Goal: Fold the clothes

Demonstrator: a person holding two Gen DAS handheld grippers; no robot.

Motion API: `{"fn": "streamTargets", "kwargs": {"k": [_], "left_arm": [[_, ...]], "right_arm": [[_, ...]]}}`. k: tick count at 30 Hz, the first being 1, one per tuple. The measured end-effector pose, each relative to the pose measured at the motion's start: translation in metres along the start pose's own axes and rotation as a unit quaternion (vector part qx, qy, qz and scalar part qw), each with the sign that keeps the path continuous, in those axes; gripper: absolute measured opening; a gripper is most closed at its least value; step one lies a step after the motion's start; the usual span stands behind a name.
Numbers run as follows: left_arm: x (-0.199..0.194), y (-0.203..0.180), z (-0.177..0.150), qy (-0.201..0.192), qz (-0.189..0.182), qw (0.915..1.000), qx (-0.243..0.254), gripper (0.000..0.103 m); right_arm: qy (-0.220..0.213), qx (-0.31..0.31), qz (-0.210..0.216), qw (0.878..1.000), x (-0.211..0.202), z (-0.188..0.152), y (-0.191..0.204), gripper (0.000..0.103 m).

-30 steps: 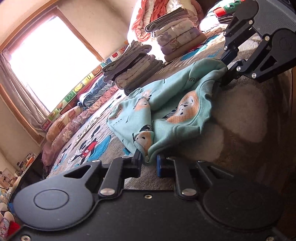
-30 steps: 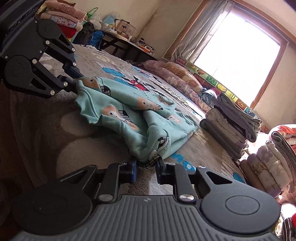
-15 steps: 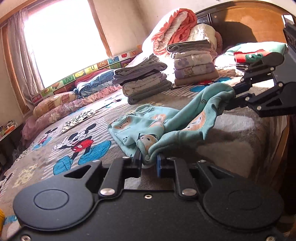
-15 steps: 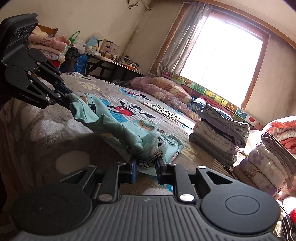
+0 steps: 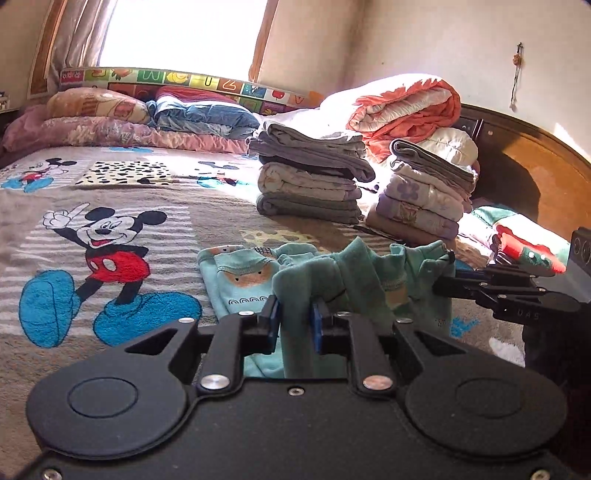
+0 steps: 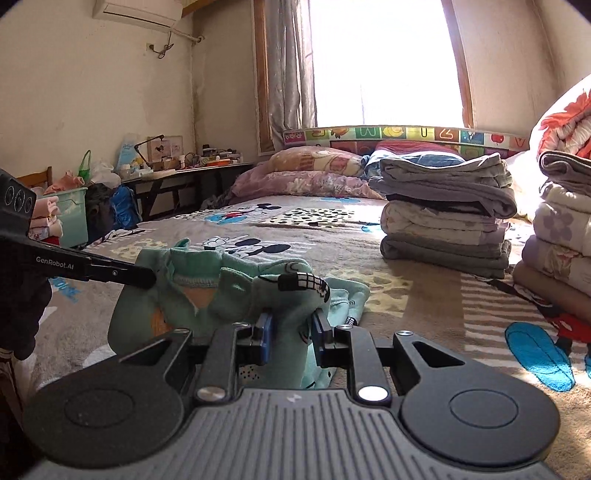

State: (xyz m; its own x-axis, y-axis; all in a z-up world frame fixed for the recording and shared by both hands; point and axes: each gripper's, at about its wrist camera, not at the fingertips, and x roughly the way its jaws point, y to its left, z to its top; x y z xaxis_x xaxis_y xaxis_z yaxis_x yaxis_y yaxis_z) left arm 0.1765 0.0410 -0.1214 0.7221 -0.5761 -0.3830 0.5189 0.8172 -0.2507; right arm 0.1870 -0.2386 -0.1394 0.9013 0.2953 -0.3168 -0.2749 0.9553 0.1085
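Both grippers, left gripper [image 5: 295,319] and right gripper [image 6: 290,332], clamp the mint-green printed fleece garment [image 5: 236,273] near the bed's [image 5: 110,192] front edge; keep corners level, lay flat.

We are in a home bedroom. A wide bed [image 5: 110,192] fills the near ground, its blanket printed with cartoon mice. Pillows [image 6: 314,162] line its far edge beneath a bright curtained window [image 6: 384,62]. Stacks of folded bedding [image 5: 310,177] sit on the right by a dark wooden headboard [image 5: 524,166]. Far left, we see a cluttered desk [image 6: 177,173] and a wall air conditioner [image 6: 136,11].
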Motion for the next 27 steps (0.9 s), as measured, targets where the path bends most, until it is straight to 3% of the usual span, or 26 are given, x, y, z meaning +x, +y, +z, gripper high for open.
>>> {"fn": "streamTargets", "kwargs": {"k": [3,5,8,11,15,16,19,22,27], "left_arm": [[0.017,0.02,0.005,0.001,-0.018,0.9987,-0.048,0.028],[0.024,0.03,0.007,0.001,-0.026,0.9969,-0.074,0.045],[0.021,0.035,0.008,0.003,-0.046,0.9949,-0.09,0.051],[0.02,0.046,0.005,0.009,-0.072,0.9902,-0.119,0.06],[0.026,0.057,-0.006,0.027,-0.098,0.9833,-0.151,0.061],[0.027,0.057,-0.007,0.026,-0.104,0.9825,-0.153,0.061],[0.027,0.053,-0.003,0.016,-0.114,0.9836,-0.139,0.025],[0.026,0.051,0.005,0.001,-0.124,0.9829,-0.135,0.018],[0.034,0.055,0.023,-0.028,-0.132,0.9787,-0.155,0.015]], "right_arm": [[0.01,0.036,-0.012,0.999,0.017,-0.006,-0.015,0.041],[0.012,0.06,-0.018,0.998,0.021,-0.01,-0.021,0.054],[0.012,0.081,-0.006,0.997,0.026,-0.013,-0.027,0.067],[0.01,0.129,0.044,0.991,0.032,-0.015,-0.041,0.068],[0.013,0.184,0.103,0.977,0.037,-0.022,-0.057,0.068],[0.015,0.205,0.122,0.971,0.04,-0.024,-0.061,0.065],[0.011,0.248,0.154,0.956,0.044,-0.027,-0.067,0.039],[0.0,0.273,0.167,0.948,0.045,-0.027,-0.071,0.032],[-0.031,0.308,0.166,0.936,0.053,-0.018,-0.084,0.03]]}}
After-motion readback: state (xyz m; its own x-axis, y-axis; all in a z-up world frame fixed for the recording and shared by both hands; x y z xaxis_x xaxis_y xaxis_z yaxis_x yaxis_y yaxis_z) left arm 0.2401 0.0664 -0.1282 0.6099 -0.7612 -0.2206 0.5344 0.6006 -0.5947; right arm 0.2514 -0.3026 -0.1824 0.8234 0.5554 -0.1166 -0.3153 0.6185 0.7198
